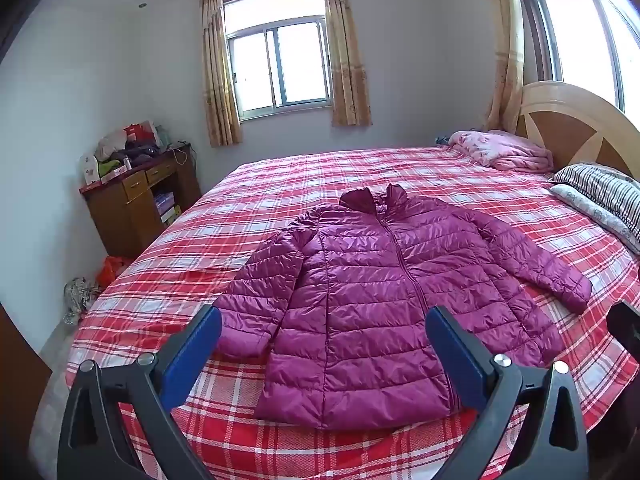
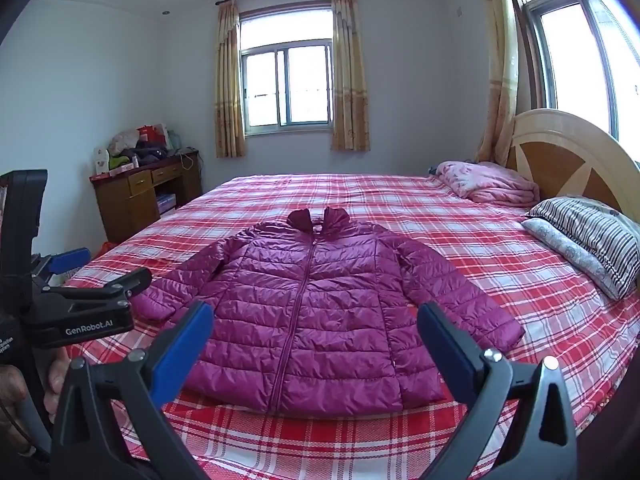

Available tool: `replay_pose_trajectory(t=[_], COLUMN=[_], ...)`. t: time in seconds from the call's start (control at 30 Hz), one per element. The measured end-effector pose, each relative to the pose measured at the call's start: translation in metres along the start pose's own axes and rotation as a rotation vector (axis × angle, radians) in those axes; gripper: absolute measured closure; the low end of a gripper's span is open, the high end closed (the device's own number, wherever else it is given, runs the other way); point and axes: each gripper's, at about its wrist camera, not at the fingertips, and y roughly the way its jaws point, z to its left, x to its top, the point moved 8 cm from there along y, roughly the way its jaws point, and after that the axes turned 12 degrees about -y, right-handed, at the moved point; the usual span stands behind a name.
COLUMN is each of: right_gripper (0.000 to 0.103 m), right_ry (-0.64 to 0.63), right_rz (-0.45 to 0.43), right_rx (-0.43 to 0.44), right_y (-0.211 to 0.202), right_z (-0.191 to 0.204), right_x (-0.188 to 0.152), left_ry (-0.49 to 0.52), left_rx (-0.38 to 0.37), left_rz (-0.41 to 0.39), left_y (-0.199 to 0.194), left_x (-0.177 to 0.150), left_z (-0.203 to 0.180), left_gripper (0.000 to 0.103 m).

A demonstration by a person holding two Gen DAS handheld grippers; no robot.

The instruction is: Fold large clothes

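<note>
A magenta quilted puffer jacket [image 1: 384, 300] lies flat and zipped, front up, on the red plaid bed [image 1: 248, 208], collar toward the far side, both sleeves spread out. It also shows in the right wrist view [image 2: 316, 312]. My left gripper [image 1: 324, 328] is open and empty, held above the near hem. My right gripper [image 2: 316, 324] is open and empty, also above the near hem. The left gripper [image 2: 92, 280] shows at the left edge of the right wrist view, held in a hand.
Striped and patterned pillows [image 2: 588, 236] and a folded pink blanket [image 2: 488, 182] lie by the wooden headboard [image 2: 572, 156] at right. A wooden desk [image 2: 140, 196] piled with clutter stands at the far left wall. Bags lie on the floor [image 1: 92, 288].
</note>
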Motion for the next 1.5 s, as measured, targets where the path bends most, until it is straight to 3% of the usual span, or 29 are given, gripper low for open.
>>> replay_pose_trajectory(t=[1.5], right_gripper=[0.000], right_ry=[0.008], right_rz=[0.027], right_rx=[0.024], right_y=[0.010], right_z=[0.006], right_x=[-0.012], left_ry=[-0.037], left_rx=[0.021], left_rz=[-0.046], left_y=[-0.007], left_x=[0.009], left_z=[0.013], left_gripper=[0.001])
